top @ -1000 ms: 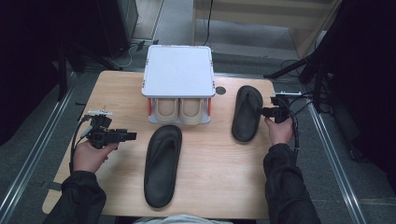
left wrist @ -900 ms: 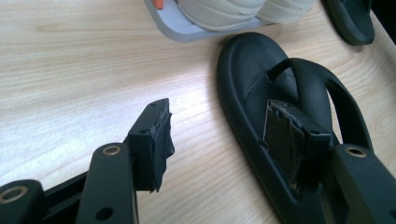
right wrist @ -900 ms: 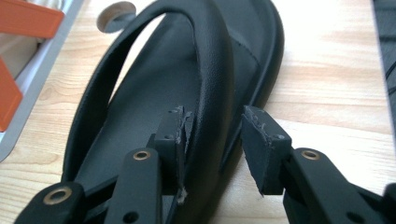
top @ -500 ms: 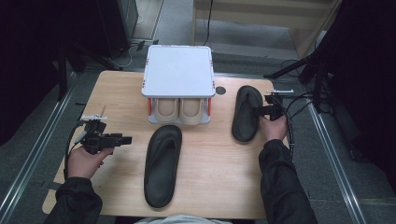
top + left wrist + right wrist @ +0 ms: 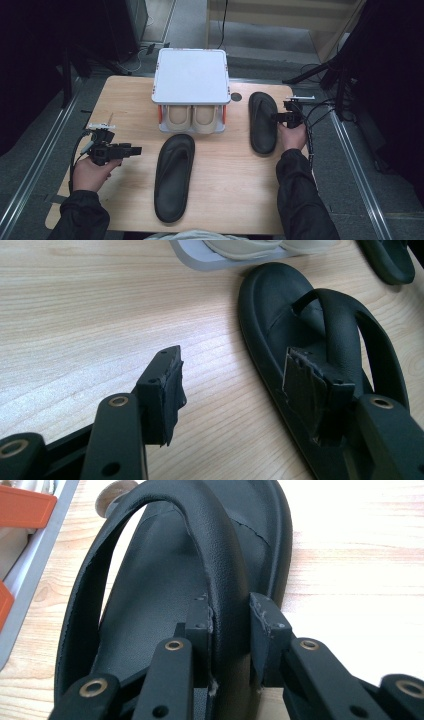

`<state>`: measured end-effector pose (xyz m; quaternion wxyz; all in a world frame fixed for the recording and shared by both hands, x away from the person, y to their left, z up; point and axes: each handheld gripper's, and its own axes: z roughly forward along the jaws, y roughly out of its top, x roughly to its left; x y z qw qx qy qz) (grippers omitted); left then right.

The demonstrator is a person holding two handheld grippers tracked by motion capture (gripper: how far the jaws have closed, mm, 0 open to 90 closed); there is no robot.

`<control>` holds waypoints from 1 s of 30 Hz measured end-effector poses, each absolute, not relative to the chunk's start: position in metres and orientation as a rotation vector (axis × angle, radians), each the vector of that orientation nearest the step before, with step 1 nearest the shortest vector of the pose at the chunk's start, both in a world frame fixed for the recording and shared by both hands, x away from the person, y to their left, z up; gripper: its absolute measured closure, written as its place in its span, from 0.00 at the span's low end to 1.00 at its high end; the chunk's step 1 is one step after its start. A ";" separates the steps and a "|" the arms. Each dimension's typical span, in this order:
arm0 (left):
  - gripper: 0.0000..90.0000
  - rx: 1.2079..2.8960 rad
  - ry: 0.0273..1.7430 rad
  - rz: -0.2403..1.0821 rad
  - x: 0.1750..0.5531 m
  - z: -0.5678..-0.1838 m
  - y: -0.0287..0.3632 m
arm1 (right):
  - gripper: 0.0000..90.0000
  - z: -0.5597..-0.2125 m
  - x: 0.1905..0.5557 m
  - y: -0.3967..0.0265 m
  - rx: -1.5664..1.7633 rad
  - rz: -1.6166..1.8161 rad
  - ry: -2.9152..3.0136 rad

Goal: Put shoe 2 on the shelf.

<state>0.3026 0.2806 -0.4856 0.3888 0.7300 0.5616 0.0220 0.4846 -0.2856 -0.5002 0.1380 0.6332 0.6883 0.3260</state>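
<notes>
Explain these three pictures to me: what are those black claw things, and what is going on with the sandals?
A person sits at a wooden table with a hand-held two-jaw gripper in each hand. One camera looks down from above; the other two ride on the grippers and look along their jaws. A white rack holds pale shoes, with two black sandals in front. The right gripper has just been closing around the strap of the right sandal; its right pad seems not yet pressed. The left gripper is open, beside the left sandal.
</notes>
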 end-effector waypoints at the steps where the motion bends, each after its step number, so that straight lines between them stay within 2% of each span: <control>1: 0.46 1.858 1.427 0.057 0.303 -0.486 0.281 | 0.82 -0.500 0.485 -0.286 1.836 0.946 1.990; 17: 0.45 1.866 1.412 0.043 0.305 -0.485 0.277 | 0.82 -0.484 0.478 -0.284 1.823 0.991 2.003; 30: 0.44 1.891 1.376 0.039 0.309 -0.485 0.269 | 0.82 -0.468 0.458 -0.275 1.799 1.006 2.054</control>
